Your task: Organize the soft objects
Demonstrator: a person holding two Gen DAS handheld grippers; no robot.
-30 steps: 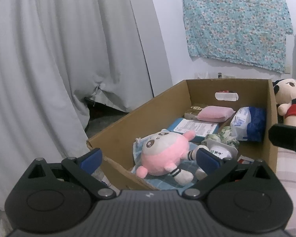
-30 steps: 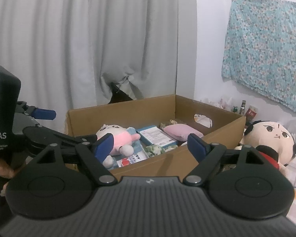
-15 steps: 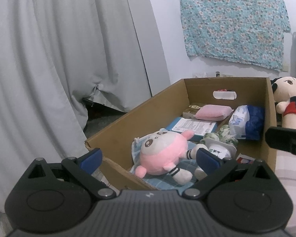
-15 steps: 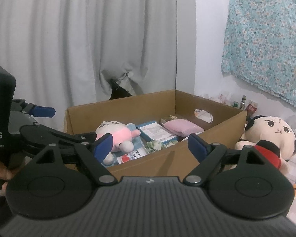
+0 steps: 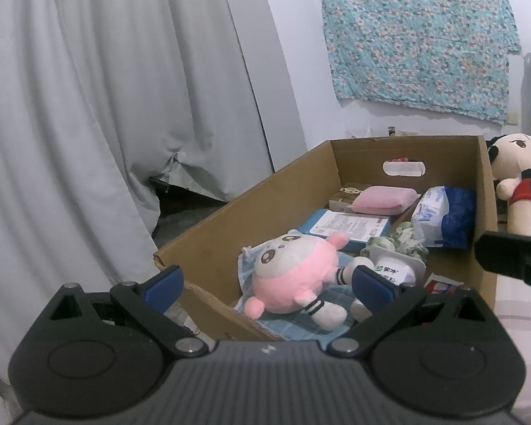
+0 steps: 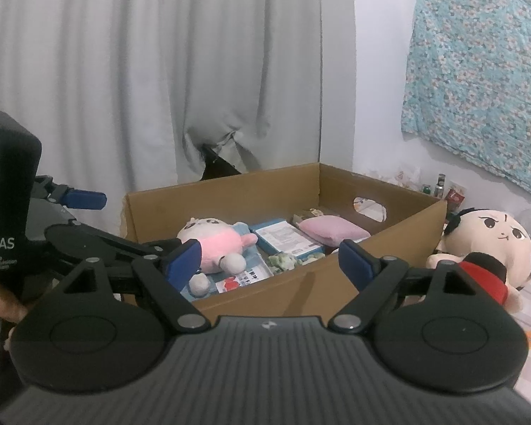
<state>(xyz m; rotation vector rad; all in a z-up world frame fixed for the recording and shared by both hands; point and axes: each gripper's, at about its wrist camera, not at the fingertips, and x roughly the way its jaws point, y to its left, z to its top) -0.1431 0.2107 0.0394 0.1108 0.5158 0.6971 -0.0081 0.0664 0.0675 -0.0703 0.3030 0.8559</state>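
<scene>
A cardboard box (image 5: 265, 209) (image 6: 301, 283) holds a pink and grey plush (image 5: 293, 276) (image 6: 216, 244) on a blue cloth, a pink cushion (image 5: 382, 200) (image 6: 332, 230), a blue packet (image 5: 347, 225) and a tissue pack (image 5: 442, 212). A big-headed doll in red (image 5: 520, 180) (image 6: 485, 248) sits outside the box at the right. My left gripper (image 5: 267, 285) is open and empty at the box's near end, above the plush. My right gripper (image 6: 270, 262) is open and empty before the box's long side.
Grey curtains (image 5: 106, 106) hang behind the box on the left. A floral cloth (image 5: 417, 35) hangs on the white wall. Small bottles (image 6: 440, 184) stand by the wall behind the box. The left gripper's body (image 6: 7, 212) shows at the right wrist view's left edge.
Both grippers have lifted and drawn back slightly, so the box sits a little lower and farther in both views. Nothing in the box has moved.
</scene>
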